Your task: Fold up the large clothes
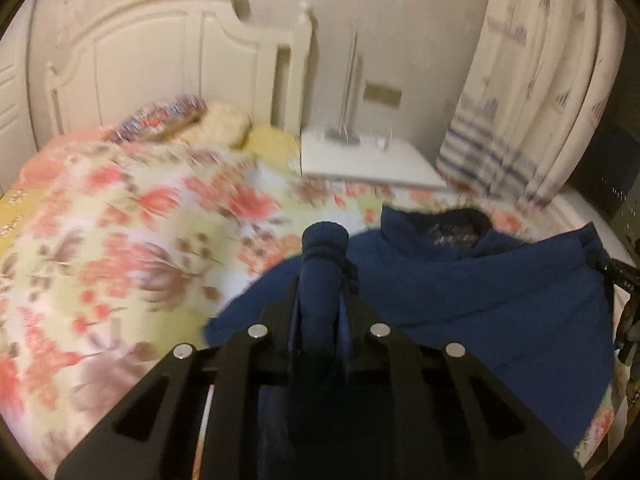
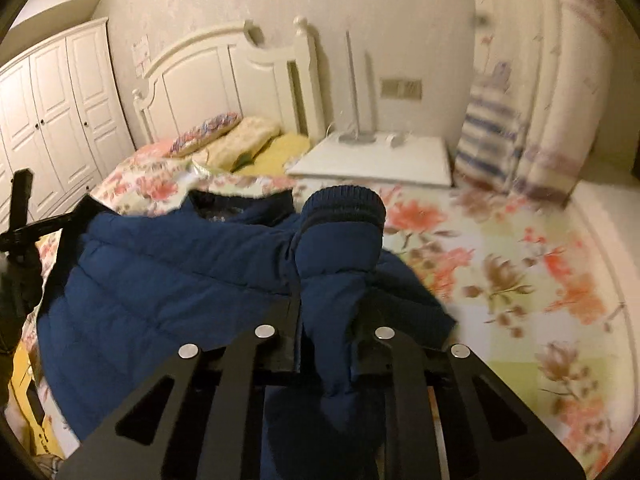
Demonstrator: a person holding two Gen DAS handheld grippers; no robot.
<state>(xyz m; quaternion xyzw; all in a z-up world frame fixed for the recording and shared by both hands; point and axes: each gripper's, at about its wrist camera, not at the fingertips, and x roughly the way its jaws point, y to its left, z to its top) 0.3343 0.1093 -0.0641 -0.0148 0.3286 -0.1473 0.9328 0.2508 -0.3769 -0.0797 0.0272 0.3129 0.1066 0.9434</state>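
Note:
A dark blue padded jacket (image 1: pixel 480 292) lies spread on a bed, collar toward the headboard. My left gripper (image 1: pixel 322 292) is shut on one sleeve, and that sleeve's ribbed cuff (image 1: pixel 324 240) sticks up past the fingertips. In the right wrist view the jacket body (image 2: pixel 168 280) spreads to the left. My right gripper (image 2: pixel 334 300) is shut on the other sleeve, whose thick ribbed cuff (image 2: pixel 340 208) bulges above the jaws. Part of the other gripper shows at the right edge of the left view (image 1: pixel 616 272) and at the left edge of the right view (image 2: pixel 24 232).
A floral quilt (image 1: pixel 120 240) covers the bed, with pillows (image 2: pixel 240 140) by the white headboard (image 2: pixel 208 76). A white nightstand (image 2: pixel 380 160) with a lamp stands beside it. A striped curtain (image 1: pixel 520 100) hangs at the right; a white wardrobe (image 2: pixel 52 120) stands at the left.

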